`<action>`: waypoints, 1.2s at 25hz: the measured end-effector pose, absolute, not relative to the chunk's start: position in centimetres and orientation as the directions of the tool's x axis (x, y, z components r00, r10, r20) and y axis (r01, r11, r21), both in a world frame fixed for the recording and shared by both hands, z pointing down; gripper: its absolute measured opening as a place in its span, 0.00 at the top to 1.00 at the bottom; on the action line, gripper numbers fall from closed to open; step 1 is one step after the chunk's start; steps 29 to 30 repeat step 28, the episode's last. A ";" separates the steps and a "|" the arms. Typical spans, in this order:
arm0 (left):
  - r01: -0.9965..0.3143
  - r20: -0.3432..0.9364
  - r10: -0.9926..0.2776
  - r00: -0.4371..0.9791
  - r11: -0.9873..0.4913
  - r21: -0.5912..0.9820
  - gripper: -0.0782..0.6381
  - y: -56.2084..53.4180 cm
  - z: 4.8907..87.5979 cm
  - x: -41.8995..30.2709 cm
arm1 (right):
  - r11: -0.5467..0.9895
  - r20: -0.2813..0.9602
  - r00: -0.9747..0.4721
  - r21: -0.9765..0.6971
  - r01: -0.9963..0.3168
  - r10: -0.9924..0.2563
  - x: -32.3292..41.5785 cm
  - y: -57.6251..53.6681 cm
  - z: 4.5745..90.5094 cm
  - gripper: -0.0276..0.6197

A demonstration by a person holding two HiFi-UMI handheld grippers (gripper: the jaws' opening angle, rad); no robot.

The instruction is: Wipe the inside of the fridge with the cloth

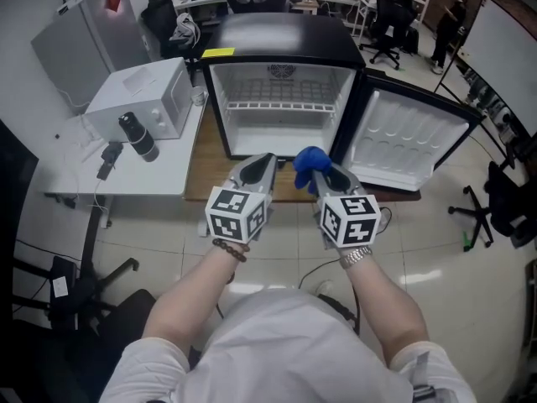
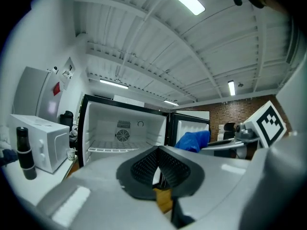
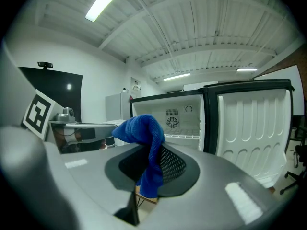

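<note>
While the blue cloth (image 3: 144,138) is pinched in the right tool (image 3: 151,171), it hangs in front of the fridge (image 1: 277,36), outside the compartment, bunched above the jaws with one end drooping between them. Beside it, the left tool (image 2: 158,171) is clenched on nothing, its jaws together, likewise in front of the fridge. The fridge's door (image 1: 411,145) stands swung wide to the right. A wire shelf (image 1: 281,104) crosses the white interior, and a round fan grille (image 2: 123,135) sits on the back wall. The fridge stands on a wooden worktop (image 1: 205,162). Left of the fridge, a white worktop (image 1: 134,175) carries a white microwave (image 1: 147,99) and a dark bottle (image 1: 138,137).
</note>
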State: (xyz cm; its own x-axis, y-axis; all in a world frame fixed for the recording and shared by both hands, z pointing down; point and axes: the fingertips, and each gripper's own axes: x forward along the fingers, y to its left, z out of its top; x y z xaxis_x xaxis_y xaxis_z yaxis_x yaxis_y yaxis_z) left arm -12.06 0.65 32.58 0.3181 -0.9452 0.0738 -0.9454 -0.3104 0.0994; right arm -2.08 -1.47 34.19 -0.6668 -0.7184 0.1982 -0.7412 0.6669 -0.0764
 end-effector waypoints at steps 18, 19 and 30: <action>-0.946 0.045 -0.945 0.323 -0.322 0.014 0.88 2.2 30.9 -11.9 | 0.671 0.167 -0.668 -0.045 -0.740 -0.725 -2.9 0.6 33.2 0.87; -0.946 0.045 -0.945 0.323 -0.323 0.013 0.88 2.3 30.9 -11.9 | 0.671 0.167 -0.668 -0.045 -0.740 -0.726 -2.9 0.6 33.2 0.87; -0.947 0.051 -0.946 0.321 -0.322 -0.001 0.88 1.9 31.4 -12.1 | 0.671 0.165 -0.668 -0.041 -0.740 -0.726 -3.2 0.2 33.4 0.87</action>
